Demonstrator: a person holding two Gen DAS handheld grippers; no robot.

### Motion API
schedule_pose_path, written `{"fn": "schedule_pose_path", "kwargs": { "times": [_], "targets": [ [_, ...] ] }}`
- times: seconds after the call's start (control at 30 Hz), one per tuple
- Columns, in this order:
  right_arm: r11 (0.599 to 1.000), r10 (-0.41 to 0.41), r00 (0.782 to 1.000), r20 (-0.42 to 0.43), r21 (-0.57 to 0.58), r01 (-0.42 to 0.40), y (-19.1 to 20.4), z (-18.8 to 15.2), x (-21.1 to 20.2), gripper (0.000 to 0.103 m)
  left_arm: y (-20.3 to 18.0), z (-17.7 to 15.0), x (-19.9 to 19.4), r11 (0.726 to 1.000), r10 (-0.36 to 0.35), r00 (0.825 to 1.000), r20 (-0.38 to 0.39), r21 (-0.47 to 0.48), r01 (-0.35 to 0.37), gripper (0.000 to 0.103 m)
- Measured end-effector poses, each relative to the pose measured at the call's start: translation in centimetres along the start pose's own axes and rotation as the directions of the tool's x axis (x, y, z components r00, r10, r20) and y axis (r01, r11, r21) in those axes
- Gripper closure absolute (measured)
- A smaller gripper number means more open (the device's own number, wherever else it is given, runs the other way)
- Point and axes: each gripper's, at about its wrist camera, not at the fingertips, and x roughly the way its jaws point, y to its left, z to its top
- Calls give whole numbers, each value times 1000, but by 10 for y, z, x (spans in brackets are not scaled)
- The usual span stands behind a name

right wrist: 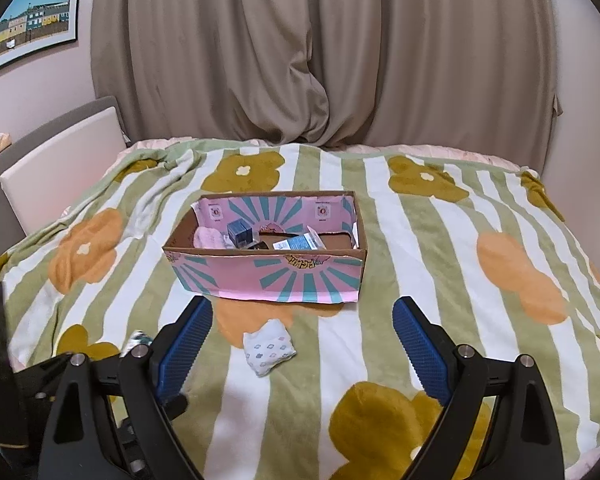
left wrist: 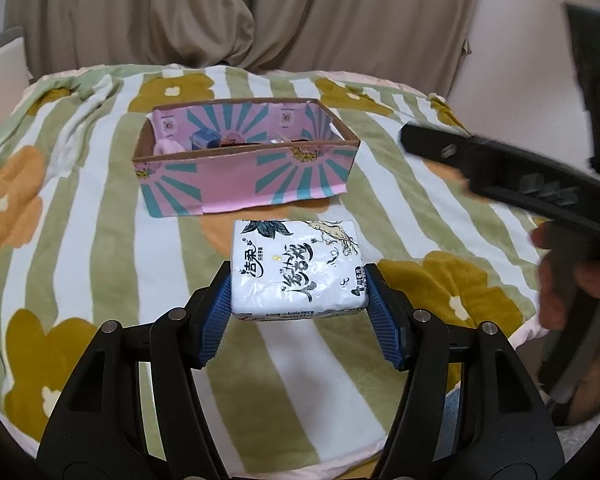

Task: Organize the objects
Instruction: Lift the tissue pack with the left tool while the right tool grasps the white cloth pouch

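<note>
The step in hand looks like carrying: the left gripper [left wrist: 299, 294] pinches a tissue pack [left wrist: 298, 270] by its two short sides, the blue pads pressed into the wrapper, and the pack seems to be held above the floral blanket [left wrist: 80, 208] rather than lying on it, though the left wrist view does not settle that. The pack is a flat white plastic packet printed with black brush lettering and a branch drawing — its film is crinkled near the pads, so it will likely give under pressure and could slip if the grip eases. Just beyond it stands the cardboard box [left wrist: 244, 168], pink with teal rays, open at the top and already holding a few small items. The next move, as I judge it, calls for taking the pack forward over the near wall of the box and releasing it inside, with enough height to pass the rim.

Further right, the right gripper [right wrist: 302, 344] hangs with its fingers spread wide and nothing between them. Below it on the blanket lies a small white pouch [right wrist: 269, 346] with a pale flower print — probably the next thing to collect — near the box's front wall but not touching it.
</note>
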Motion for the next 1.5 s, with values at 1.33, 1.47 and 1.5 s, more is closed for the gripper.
{"fn": "schedule_pose_path", "kwargs": {
  "times": [1.33,1.47,1.5],
  "targets": [
    [982,159,942,-294,-49,-181,30,-85,211,28,20,8,-14,998,52,998,19,-37,-52,44],
    [974,181,943,-278,-82,-211,36,-85,206,48,22,7,-12,998,53,998,14,-43,-53,44],
    [974,177,945,-276,-92,-209,37,-85,206,49,22,6,-12,998,53,999,14,-44,-52,44]
  ]
}}
